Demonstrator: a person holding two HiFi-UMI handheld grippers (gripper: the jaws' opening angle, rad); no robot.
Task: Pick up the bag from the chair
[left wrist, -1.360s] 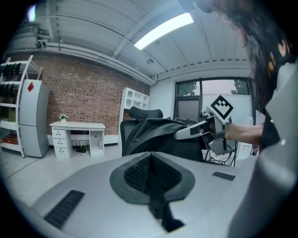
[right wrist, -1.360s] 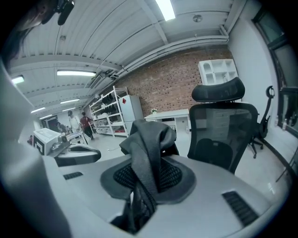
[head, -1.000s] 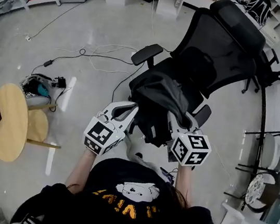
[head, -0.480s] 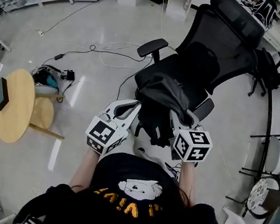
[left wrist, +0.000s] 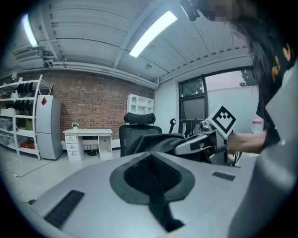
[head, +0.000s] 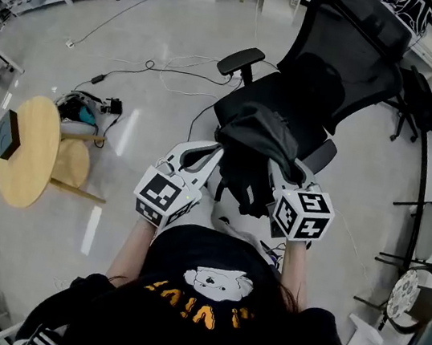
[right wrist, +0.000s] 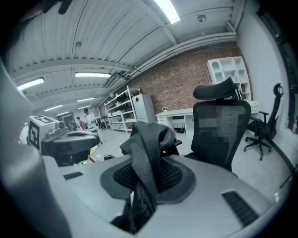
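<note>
The dark bag (head: 257,146) hangs in front of the black office chair (head: 332,56), just off the seat's front edge. My right gripper (head: 280,170) is shut on it. In the right gripper view a fold of the bag's mesh fabric (right wrist: 149,139) rises out of the clamped jaws of that gripper (right wrist: 148,182). My left gripper (head: 213,152) meets the bag's left edge. Its jaws (left wrist: 150,155) are pressed together with a thin dark strip between them, and the bag (left wrist: 158,139) lies just beyond. The person's arms and dark shirt fill the bottom of the head view.
A round wooden table (head: 24,149) with a small box and a stool (head: 70,169) stand at the left. Cables (head: 158,77) and a small bundle (head: 79,109) lie on the floor. White drawers are at the back, shelves at the top left, and more chairs (head: 426,233) at the right.
Both grippers have drawn back toward the person together, carrying the bag off the front of the chair seat. The jaws look the same throughout.
</note>
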